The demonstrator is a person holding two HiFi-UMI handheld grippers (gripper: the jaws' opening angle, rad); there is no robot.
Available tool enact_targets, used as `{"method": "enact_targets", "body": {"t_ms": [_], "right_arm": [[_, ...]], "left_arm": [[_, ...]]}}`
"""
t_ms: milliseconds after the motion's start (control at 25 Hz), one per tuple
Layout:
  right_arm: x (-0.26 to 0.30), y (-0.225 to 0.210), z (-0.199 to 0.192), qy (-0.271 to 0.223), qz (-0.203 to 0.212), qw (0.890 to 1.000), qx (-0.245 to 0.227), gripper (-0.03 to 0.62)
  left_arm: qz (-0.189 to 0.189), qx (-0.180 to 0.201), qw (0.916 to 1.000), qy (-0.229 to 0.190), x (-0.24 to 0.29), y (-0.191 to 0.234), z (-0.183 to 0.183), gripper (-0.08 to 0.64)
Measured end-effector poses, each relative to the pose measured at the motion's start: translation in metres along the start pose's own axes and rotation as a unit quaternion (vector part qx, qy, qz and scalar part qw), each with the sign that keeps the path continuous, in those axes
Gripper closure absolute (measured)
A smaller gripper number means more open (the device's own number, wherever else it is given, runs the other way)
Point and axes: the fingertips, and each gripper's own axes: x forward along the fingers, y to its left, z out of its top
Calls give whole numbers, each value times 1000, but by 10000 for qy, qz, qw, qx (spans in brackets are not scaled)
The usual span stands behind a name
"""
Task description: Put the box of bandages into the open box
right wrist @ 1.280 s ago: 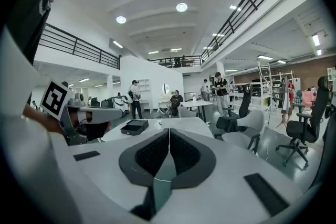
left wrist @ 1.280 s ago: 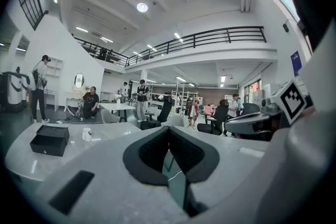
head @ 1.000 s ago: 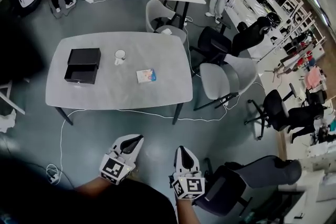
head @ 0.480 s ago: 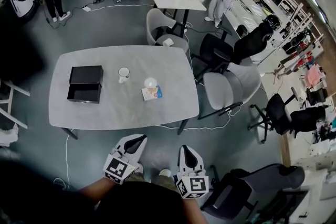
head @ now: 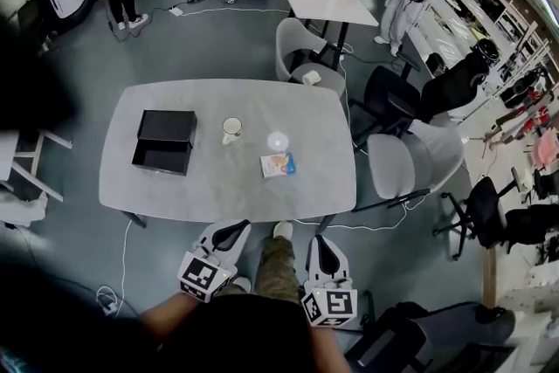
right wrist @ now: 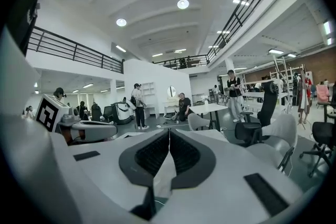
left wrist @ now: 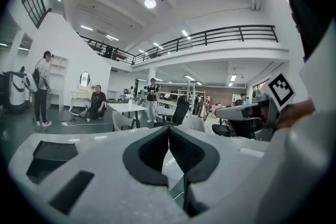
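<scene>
The box of bandages (head: 279,164), small and light with blue and orange print, lies flat on the grey table (head: 210,183) right of centre. The open black box (head: 163,141) sits at the table's left, lid standing behind it. My left gripper (head: 236,227) and right gripper (head: 318,240) hang side by side just short of the table's near edge, apart from both boxes. Both are shut with nothing between the jaws; the left gripper (left wrist: 169,128) and right gripper (right wrist: 169,131) each show their tips pressed together.
A white mug (head: 231,130) and a small white round object (head: 278,141) stand on the table between the boxes. Grey chairs (head: 410,157) sit at the right end and far side. A white cable (head: 367,227) crosses the floor. People stand further back.
The table has come closer and shifted right in the head view as I walked toward it. Both grippers stayed shut and low in front of me.
</scene>
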Motion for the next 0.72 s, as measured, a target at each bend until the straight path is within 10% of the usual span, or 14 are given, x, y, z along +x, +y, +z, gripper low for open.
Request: {"method": "enact_targets", "body": {"t_ms": [400, 720], "right_arm": [[123, -81, 7, 139, 308, 9994, 35, 580], [195, -131, 0, 545, 728, 9958, 140, 580]], "left_arm": [[524, 212, 9980, 269, 113, 67, 1, 543], [335, 440, 9895, 1338, 218, 113, -45, 541]]}}
